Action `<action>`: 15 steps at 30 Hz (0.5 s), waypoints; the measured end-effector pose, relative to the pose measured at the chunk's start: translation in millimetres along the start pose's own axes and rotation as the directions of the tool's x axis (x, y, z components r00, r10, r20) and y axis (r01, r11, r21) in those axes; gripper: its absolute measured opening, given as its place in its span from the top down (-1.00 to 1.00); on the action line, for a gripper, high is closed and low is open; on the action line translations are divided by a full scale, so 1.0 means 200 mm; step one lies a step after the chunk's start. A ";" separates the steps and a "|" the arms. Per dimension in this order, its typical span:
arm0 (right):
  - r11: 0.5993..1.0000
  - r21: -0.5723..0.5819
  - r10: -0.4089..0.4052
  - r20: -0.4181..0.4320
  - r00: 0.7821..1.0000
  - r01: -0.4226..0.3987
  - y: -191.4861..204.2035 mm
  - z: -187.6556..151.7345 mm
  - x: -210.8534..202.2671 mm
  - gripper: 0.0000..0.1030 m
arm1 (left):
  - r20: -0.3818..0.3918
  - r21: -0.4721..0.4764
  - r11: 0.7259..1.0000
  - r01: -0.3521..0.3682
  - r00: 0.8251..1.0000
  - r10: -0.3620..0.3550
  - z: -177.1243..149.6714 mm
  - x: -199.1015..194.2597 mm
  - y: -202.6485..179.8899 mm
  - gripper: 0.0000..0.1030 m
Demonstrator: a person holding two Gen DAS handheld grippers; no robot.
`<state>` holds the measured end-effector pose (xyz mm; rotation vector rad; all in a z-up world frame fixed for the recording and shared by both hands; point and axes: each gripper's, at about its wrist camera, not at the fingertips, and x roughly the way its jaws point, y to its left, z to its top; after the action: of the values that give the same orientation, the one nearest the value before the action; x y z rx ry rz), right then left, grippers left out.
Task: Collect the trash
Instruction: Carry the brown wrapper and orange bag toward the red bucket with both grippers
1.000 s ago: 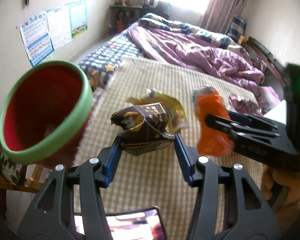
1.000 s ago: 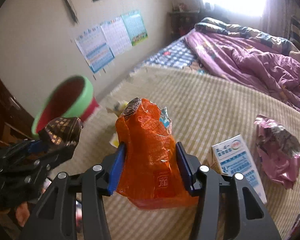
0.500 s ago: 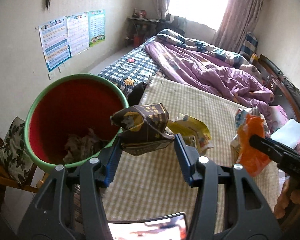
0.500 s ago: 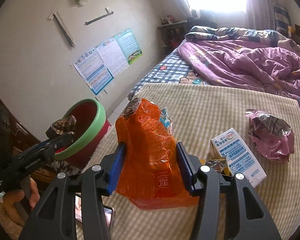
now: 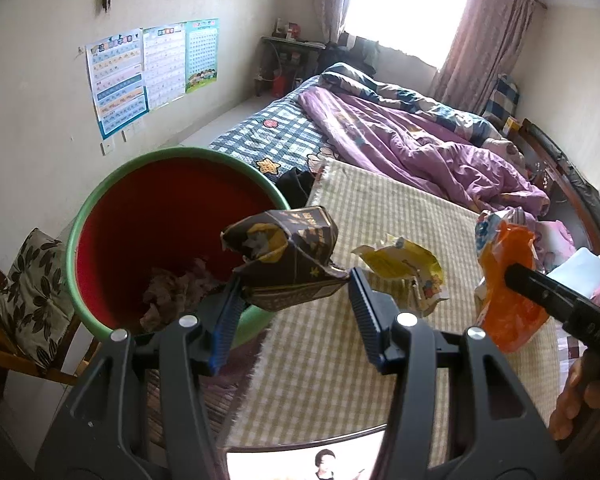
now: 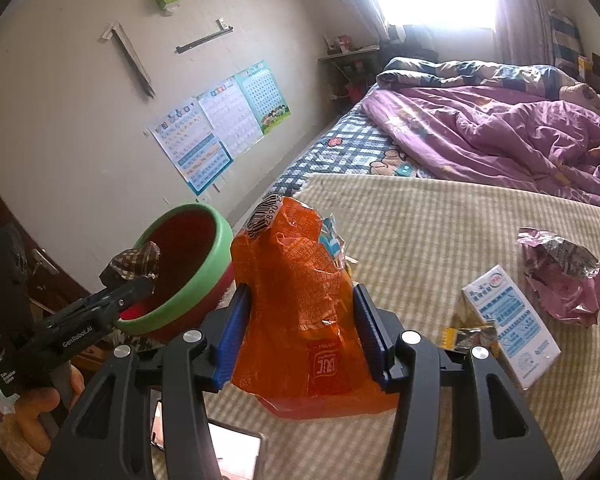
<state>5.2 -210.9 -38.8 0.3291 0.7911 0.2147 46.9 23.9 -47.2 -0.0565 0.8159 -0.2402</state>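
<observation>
your left gripper (image 5: 292,304), clamping the dark wrapper (image 5: 288,258), has swung to the bin (image 5: 100,216) rim; right gripper (image 6: 298,334) grips the orange bag (image 6: 300,304): release next.

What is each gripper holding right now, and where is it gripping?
Left gripper pinches the crumpled brown wrapper at its lower sides. Right gripper squeezes the orange bag around its middle.

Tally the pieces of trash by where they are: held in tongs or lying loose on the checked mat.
Held in tongs: 2, the brown wrapper and the orange bag.
Loose on the mat: 4, the yellow wrapper, milk carton, pink foil bag, small foil scrap.
Total: 6
</observation>
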 end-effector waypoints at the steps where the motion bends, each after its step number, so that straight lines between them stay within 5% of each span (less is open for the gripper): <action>1: 1.000 -0.001 -0.002 0.000 1.000 0.002 0.02 0.00 0.01 0.02 | 0.001 -0.001 1.000 0.002 1.000 -0.002 0.00 0.00 0.02 0.02; 15: 1.000 0.014 -0.022 0.001 1.000 0.022 0.20 -0.01 0.09 0.02 | -0.011 0.011 0.999 0.032 0.999 -0.032 0.05 0.03 0.20 0.02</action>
<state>13.8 -167.2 -38.1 0.3330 0.7955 0.1884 66.1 60.6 -49.4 -0.0576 0.8248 -0.2756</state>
